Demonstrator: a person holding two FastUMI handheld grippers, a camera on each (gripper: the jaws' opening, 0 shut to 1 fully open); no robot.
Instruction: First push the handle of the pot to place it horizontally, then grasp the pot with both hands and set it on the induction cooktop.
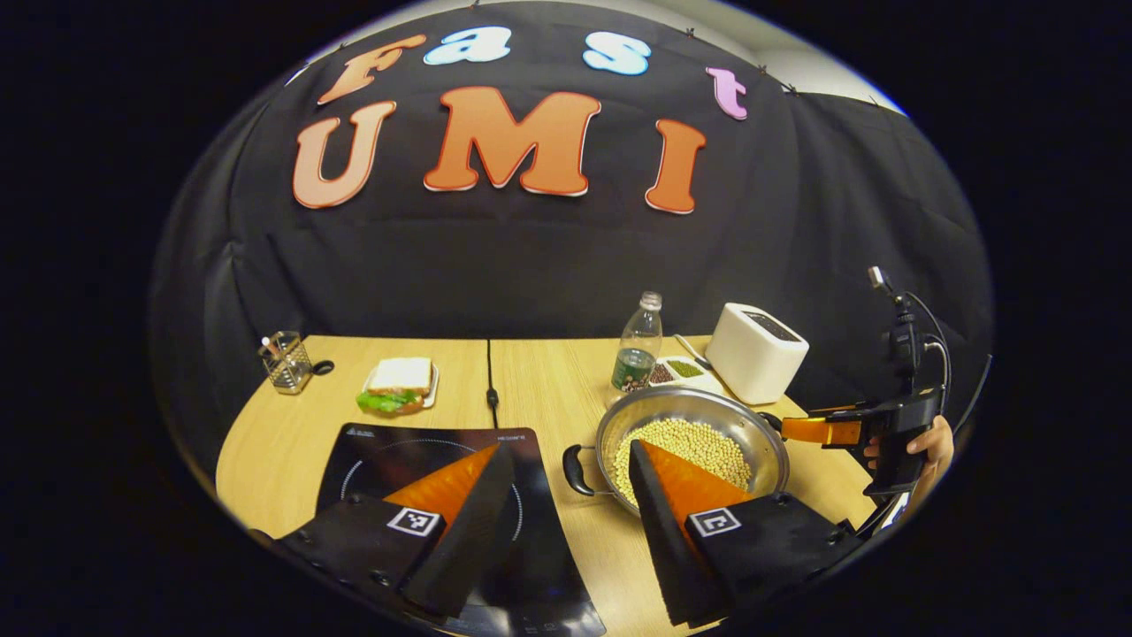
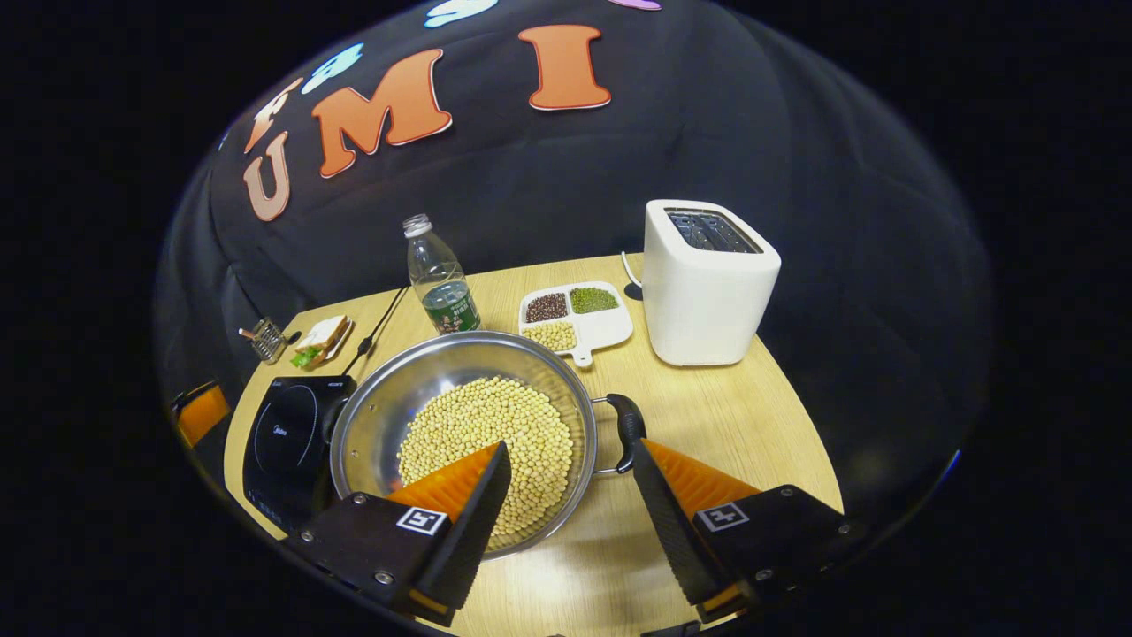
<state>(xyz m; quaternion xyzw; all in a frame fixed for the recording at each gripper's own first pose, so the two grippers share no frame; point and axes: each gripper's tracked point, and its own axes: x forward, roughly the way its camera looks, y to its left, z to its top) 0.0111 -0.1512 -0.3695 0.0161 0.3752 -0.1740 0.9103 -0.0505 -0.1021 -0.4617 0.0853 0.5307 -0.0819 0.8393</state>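
In the left gripper view, the left gripper (image 1: 566, 504) hangs with its fingers spread wide and holding nothing; one finger is over the black induction cooktop (image 1: 389, 460), the other over the near rim of the pot (image 1: 692, 447), with the pot's left handle (image 1: 577, 471) in the gap between them. The steel pot sits on the counter (image 1: 548, 389) just right of the cooktop, holding a layer of pale beans. In the right gripper view, the right gripper (image 2: 570, 495) is likewise wide open and empty, one finger above the beans (image 2: 486, 438), the other just beside the pot's right handle (image 2: 626, 432). Beyond the pot stand a water bottle (image 2: 439, 276), a divided dish of grains (image 2: 575, 317) and a white toaster (image 2: 707, 281). Far left are a sandwich (image 1: 400, 386) on a plate and a wire basket (image 1: 285, 361).
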